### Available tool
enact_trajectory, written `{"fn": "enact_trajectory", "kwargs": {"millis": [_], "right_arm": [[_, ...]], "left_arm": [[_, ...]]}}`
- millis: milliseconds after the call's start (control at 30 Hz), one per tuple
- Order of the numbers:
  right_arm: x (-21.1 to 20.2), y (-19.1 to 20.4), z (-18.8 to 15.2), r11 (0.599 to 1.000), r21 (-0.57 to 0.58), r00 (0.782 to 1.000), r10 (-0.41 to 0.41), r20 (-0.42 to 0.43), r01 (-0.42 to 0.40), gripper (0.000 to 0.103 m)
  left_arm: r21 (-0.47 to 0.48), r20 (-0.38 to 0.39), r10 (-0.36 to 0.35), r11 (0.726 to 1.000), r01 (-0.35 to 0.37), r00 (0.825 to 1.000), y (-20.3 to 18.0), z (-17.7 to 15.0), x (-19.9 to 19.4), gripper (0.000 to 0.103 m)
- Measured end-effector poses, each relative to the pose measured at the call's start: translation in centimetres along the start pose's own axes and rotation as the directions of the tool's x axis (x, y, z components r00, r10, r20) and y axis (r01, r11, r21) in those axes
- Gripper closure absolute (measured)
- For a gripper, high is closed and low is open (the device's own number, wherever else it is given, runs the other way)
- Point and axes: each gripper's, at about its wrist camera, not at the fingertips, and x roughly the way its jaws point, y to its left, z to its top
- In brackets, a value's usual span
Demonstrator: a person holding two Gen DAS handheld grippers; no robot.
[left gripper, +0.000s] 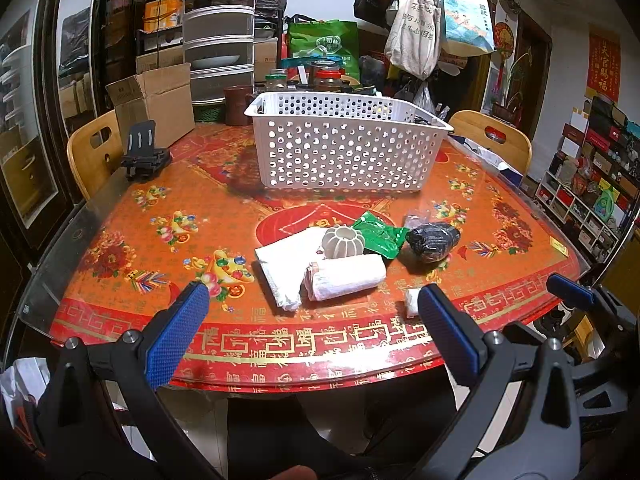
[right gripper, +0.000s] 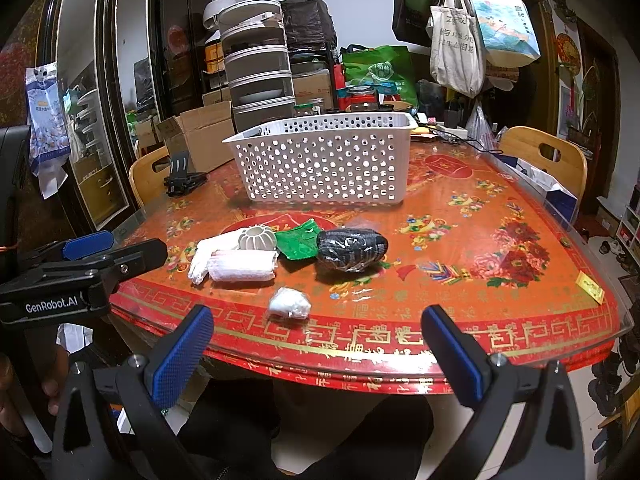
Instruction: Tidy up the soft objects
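Note:
A white perforated basket stands mid-table. In front of it lie a folded white cloth, a white roll, a ribbed white ball, a green packet, a black wrapped bundle and a small white wad. My left gripper is open and empty at the near table edge. My right gripper is open and empty, just in front of the wad.
The orange-red patterned table has a glass top. A black phone stand and cardboard box sit at the back left. Jars crowd behind the basket. Wooden chairs flank the table.

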Motion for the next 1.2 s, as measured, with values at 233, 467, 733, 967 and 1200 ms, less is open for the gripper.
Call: {"fn": "enact_trajectory", "kwargs": {"millis": [233,467,733,967,1200], "right_arm": [[0.0,0.0,0.0,1.0,0.0,1.0,0.0,-0.001,0.0,0.0],[0.0,0.0,0.0,1.0,0.0,1.0,0.0,0.0,0.0,0.0],[0.5,-0.4,-0.5,1.0,0.012,1.0,-0.015,0.0,0.015,0.0],[1.3,-2.3,-1.5,0.998,0.061,0.995,0.013,0.098,-0.019,0.0],[4.5,-1.5,-2.5,0.999,0.041,1.0,0.027,0.009,-0.027,0.0]], "left_arm": [[0.0,-0.001,-0.001,1.0,0.001,1.0,0.0,0.0,0.0,0.0],[-0.002,-0.006,-0.009,1.0,0.009,1.0,0.3,-0.2,0.2,0.0],[0.009,0.074,-0.024,1.0,0.024,0.997,0.9,-0.2,0.0,0.0],[0.042,-0.026,-0.022,0.999,0.023,0.999,2.2,-0.8,4.3,0.0],[0.03,-0.027,-0.098,0.995,0.099,0.995,3.3,-2.1,6.8,0.001]]}}
